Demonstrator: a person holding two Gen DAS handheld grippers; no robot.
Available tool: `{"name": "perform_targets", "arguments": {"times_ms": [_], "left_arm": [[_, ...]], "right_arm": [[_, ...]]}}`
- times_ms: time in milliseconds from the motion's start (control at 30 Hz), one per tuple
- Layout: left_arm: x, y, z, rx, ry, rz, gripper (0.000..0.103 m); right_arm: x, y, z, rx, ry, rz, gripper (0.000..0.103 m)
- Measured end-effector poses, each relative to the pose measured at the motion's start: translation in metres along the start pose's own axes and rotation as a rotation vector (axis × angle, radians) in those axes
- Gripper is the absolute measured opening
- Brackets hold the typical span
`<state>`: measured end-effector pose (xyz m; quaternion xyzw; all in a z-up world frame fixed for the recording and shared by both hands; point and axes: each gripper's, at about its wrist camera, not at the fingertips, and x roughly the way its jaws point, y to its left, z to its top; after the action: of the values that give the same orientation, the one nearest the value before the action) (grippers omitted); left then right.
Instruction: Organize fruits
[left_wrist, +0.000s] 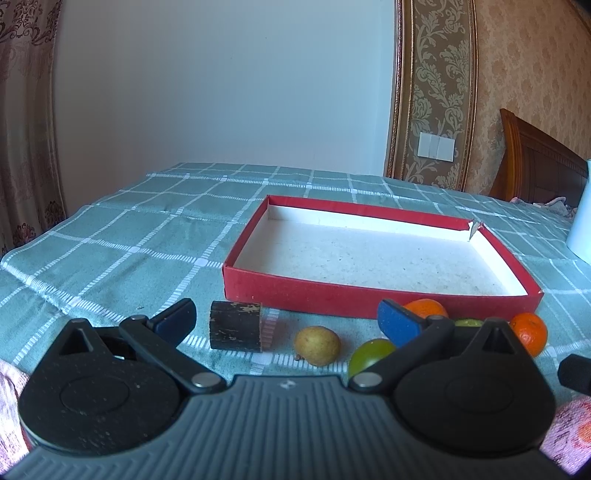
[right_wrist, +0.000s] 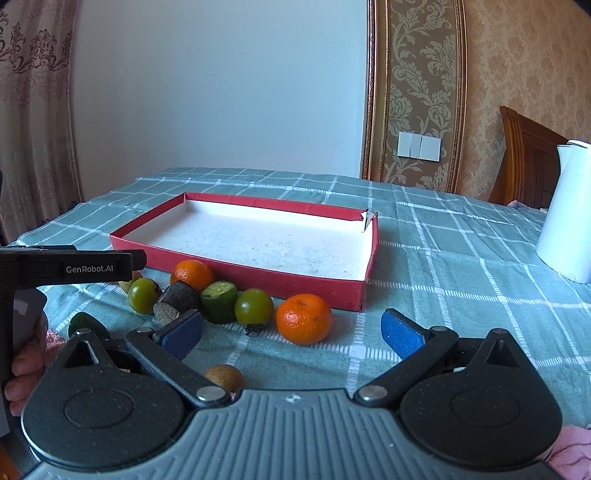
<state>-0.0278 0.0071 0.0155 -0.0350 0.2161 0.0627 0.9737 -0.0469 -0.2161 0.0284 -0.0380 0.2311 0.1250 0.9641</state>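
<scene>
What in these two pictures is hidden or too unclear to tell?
- Left wrist view: a green piece peeks above the left hand-held gripper; its finger hides most of it.
- Right wrist view: a brown fruit is half behind the right hand-held gripper.
- Right wrist view: the white jug is cut by the frame edge.

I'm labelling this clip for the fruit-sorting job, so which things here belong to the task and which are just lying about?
Belongs to the job:
- red box, nothing in it
- two oranges
- green tomatoes
- brownish small fruit
- cut cucumber piece
- dark cut piece
- left gripper, right gripper, both open

Just lying about:
- white jug
- checked tablecloth
- wall switch
</scene>
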Motion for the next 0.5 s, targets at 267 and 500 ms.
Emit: {"name": "perform_targets", "arguments": {"times_ms": [267,500], "left_arm": [[-0.0026,0.0005,0.0002,0.011,-0.012,-0.014,0.103],[-0.0024,0.0012,0.0007,0.006,-0.015,-0.01,0.103]], "right_arm": [[0.0008,-0.0112,-0.0012,0.02,0.019,0.004,0.103],[0.0066,-0.0108,0.0009,0.025,0.028,0.026,0.103]]}}
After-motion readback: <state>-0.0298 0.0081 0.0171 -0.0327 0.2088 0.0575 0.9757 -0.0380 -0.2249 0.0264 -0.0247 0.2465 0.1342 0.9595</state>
